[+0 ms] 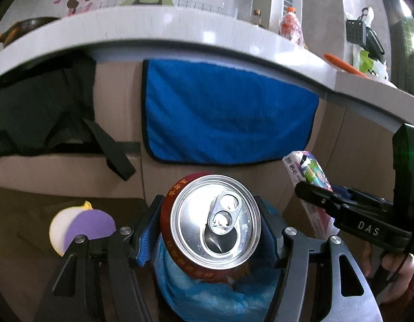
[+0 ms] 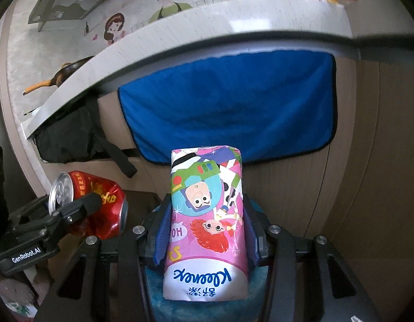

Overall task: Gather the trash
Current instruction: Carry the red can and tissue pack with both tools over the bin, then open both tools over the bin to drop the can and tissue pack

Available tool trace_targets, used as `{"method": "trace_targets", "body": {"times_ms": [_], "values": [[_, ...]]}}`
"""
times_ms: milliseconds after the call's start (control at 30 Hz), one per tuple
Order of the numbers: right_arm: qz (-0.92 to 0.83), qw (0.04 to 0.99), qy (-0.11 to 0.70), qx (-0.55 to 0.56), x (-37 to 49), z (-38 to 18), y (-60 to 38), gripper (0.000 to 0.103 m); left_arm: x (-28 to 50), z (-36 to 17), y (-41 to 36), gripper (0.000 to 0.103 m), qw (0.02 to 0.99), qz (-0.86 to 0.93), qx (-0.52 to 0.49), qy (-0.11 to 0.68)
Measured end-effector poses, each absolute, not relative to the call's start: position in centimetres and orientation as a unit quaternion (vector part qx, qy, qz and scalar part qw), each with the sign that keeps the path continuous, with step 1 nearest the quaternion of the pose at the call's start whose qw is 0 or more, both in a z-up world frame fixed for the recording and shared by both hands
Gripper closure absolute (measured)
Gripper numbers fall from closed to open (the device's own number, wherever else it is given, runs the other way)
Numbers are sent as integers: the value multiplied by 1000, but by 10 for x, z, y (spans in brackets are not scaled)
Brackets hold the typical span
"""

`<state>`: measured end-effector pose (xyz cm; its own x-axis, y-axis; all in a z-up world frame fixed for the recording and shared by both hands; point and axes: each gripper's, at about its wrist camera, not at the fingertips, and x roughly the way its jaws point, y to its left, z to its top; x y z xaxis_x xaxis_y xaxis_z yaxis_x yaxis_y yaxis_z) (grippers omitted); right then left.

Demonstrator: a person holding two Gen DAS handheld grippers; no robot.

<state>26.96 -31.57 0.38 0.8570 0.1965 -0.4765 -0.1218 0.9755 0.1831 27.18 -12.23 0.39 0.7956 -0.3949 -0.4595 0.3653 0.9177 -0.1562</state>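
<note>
A dented red drink can (image 1: 215,222) with a silver top and open tab sits between the blue pads of my left gripper (image 1: 211,224), which is shut on it. Right below it lies a blue plastic bag (image 1: 207,295). To the right, my right gripper (image 1: 314,196) grips a tissue pack (image 1: 309,171). In the right wrist view the pink cartoon-printed tissue pack (image 2: 205,214) stands between the pads of the right gripper (image 2: 207,230), above the blue bag (image 2: 196,308). The left gripper (image 2: 81,206) holds the can (image 2: 105,204) at the left.
A blue cloth (image 1: 228,112) hangs from the grey countertop's edge (image 1: 180,32) straight ahead. A black bag (image 1: 40,107) hangs at the left over a wooden cabinet front. A purple-and-white flat object (image 1: 81,222) lies low on the left. A hand (image 1: 394,268) holds the right gripper.
</note>
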Motion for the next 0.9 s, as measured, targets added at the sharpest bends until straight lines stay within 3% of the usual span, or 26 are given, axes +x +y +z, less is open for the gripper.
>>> {"method": "trace_targets", "body": {"times_ms": [800,900], "values": [[80,945,307,83,302,-47,-317,58,311,-49,-129,39,919,-217,-54,324],[79,943,309,90,305,-48,-318,53,320,-53,-126,38,900,-254,-80,345]]}}
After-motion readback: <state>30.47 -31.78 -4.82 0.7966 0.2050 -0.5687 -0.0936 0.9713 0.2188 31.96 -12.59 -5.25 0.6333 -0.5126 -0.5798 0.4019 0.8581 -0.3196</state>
